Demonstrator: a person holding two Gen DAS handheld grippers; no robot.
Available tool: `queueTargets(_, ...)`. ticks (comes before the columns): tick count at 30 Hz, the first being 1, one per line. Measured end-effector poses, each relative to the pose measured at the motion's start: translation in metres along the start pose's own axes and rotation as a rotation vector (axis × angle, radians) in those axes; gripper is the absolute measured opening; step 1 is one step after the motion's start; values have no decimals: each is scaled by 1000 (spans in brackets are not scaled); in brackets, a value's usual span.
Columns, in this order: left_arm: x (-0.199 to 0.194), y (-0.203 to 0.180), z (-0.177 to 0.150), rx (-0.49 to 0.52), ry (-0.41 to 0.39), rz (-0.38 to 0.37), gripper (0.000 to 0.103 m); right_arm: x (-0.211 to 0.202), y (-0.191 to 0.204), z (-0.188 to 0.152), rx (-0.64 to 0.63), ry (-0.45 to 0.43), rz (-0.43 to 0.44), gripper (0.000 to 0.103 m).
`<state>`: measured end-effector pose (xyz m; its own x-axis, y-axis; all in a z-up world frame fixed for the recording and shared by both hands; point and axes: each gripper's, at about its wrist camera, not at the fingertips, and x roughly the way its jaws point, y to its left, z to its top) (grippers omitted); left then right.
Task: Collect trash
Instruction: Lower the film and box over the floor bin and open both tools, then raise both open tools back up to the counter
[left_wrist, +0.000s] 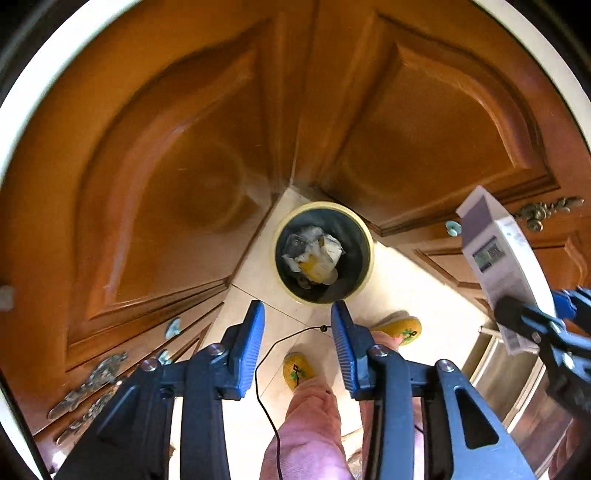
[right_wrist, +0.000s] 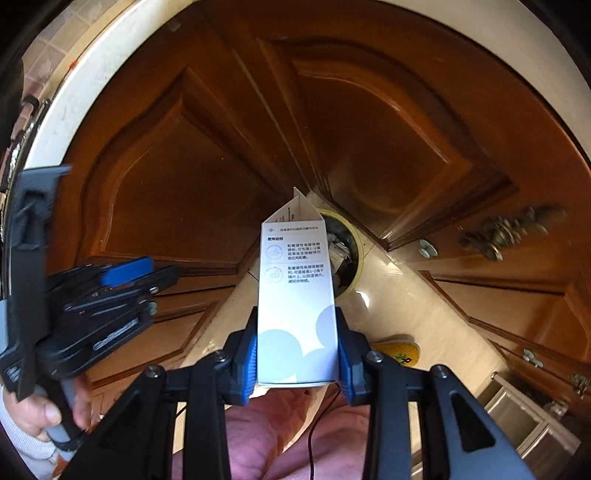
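Wastebasket (left_wrist: 324, 252), round with a pale yellow rim and dark inside, stands on the cream tiled floor (left_wrist: 399, 280) in the corner where two wooden cabinet doors (left_wrist: 177, 177) meet. Crumpled paper and wrappers (left_wrist: 314, 254) lie inside the wastebasket. Straight above it hangs the left gripper (left_wrist: 297, 325), pointing down; its blue pads (left_wrist: 251, 339) stand apart with nothing between them, the wastebasket's mouth showing just beyond the tips. A thin black cable (left_wrist: 266, 369) runs between the fingers. To the right of the wastebasket, and higher, the right gripper (right_wrist: 297, 354) is clamped on the lower end of a white carton (right_wrist: 297, 295) with printed text and pale blue circles; both pads press its sides. The carton's folded top reaches over the wastebasket's near rim in the right wrist view, not yet inside. Below the wastebasket in both views are pink trouser legs (left_wrist: 314, 424) and yellow slippers (left_wrist: 400, 328) on the floor. A hand (right_wrist: 40, 413) grips the left gripper's handle.
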<state>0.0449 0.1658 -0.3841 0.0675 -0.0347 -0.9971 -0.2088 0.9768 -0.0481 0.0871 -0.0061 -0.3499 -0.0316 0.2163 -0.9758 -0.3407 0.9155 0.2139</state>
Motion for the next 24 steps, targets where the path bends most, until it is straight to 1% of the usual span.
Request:
queueTargets(1,-6,5,-2,-11,-15,3,41,3,3,3,-11,5,-10,35)
queueTargets(4,-22,12,-6,-42,-58,2,44,12,8,13,-22,21,-24,35)
queueTargets(7,-37,19,-11,-57,-101,-8,48,19,13,19,-29,30,-12,36)
queueTargets(9,-47,22,-13,-51,-132,-10,51,20,14,19,-29,23,-18,41)
queueTargets(10,-52,22,-14,-48,-145,-9,54,20,14,20,-29,16,-19,48)
queueTargets(11,-56,22,-14,-44,-157,-13,57,18,12,21,-25,8,-26,52)
queueTargets(18,-70,24,-20,-46,-189,-33,58,12,17,25,12,-4,-7,53)
queueTargets(24,-88,22,-30,-23,-222,-50,58,-16,17,11,50,-31,13,53)
